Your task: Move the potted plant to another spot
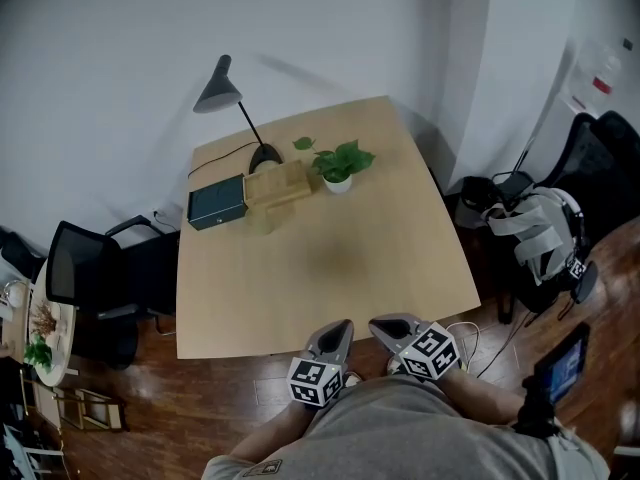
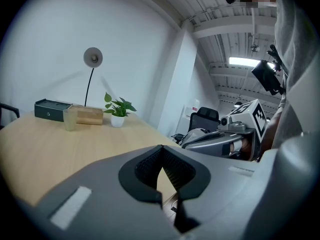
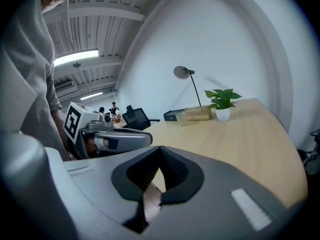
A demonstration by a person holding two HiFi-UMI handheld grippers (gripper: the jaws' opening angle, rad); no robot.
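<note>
My left gripper [image 1: 342,326] and right gripper [image 1: 384,325] are closed and empty at the near counter [image 1: 330,258] edge; the plant [image 1: 340,163] stands far.
Risk: if I clamp leaves [image 1: 350,155] instead of pot [image 1: 338,183], it could tip against the block [image 1: 278,183] at its left.

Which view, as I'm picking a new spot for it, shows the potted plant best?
The head view: the potted plant is seen from above, beside the wooden box, with the table spread around. Both gripper views show it side-on, small and far off.

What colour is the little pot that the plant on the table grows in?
White. The pot shows best in the right gripper view.
</note>
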